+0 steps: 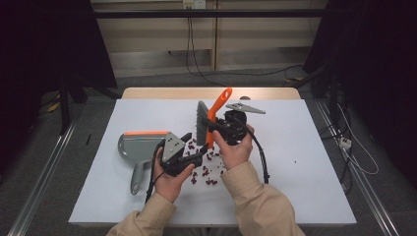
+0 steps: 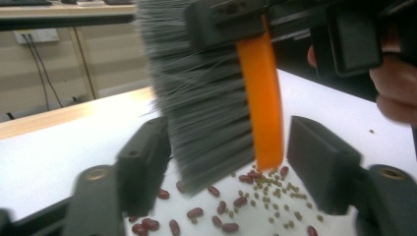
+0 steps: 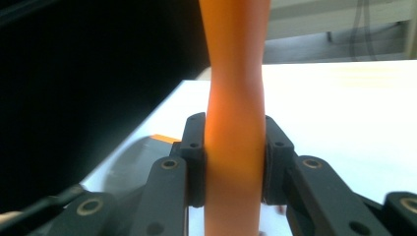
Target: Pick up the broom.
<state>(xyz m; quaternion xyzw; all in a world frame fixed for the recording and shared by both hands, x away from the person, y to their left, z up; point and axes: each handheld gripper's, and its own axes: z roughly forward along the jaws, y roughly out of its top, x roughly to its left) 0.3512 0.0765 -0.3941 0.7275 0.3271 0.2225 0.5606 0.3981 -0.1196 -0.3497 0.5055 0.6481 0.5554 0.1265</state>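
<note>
The high view looks down over the table [image 1: 295,187]; both claw views sit close on the brush [image 2: 221,98], facing opposite ways.

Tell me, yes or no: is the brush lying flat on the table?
No: the brush is held upright above the beans, its orange handle clamped in the right tongs.

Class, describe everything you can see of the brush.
The brush has an orange, plastic-looking handle and a block of long grey bristles. It stands nearly upright, handle tip up and bristles toward the left, over scattered beans on the white table. The right gripper clamps its handle; the left gripper's fingers flank its lower end, apart.
</note>
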